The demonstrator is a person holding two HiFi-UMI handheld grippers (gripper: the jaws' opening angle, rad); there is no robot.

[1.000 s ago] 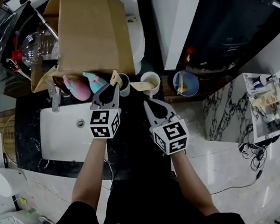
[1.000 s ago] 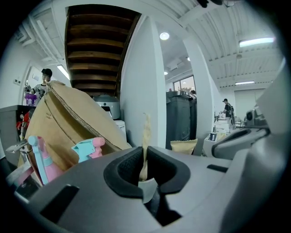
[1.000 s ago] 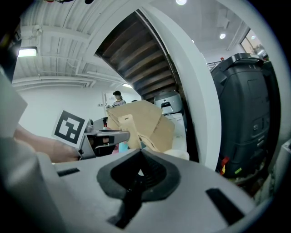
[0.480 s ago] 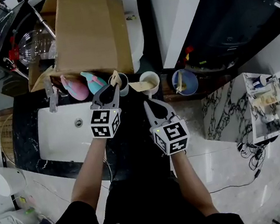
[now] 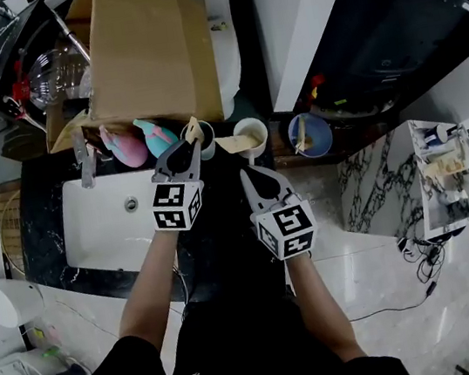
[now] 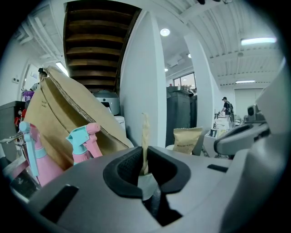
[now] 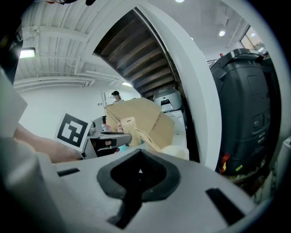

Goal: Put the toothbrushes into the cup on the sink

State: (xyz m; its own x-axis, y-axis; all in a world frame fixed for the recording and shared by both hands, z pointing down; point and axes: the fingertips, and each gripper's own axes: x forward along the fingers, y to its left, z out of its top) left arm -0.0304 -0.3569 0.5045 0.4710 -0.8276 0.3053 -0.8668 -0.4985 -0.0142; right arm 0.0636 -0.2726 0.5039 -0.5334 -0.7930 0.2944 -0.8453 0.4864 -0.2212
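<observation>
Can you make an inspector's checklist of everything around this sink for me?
Surface: dark stone counter around a white sink, basin bare except the drain.
Job's things: thin tan toothbrush in the left gripper, by a grey cup; a tan packet rests at a white cup.
Clutter: pink and teal spray bottles, blue bowl, cardboard box.
Grippers: left gripper shut on the toothbrush; right gripper shut, empty.
Cables: black cables on the floor at right.
Surroundings: big black machine, white appliance at left.
</observation>
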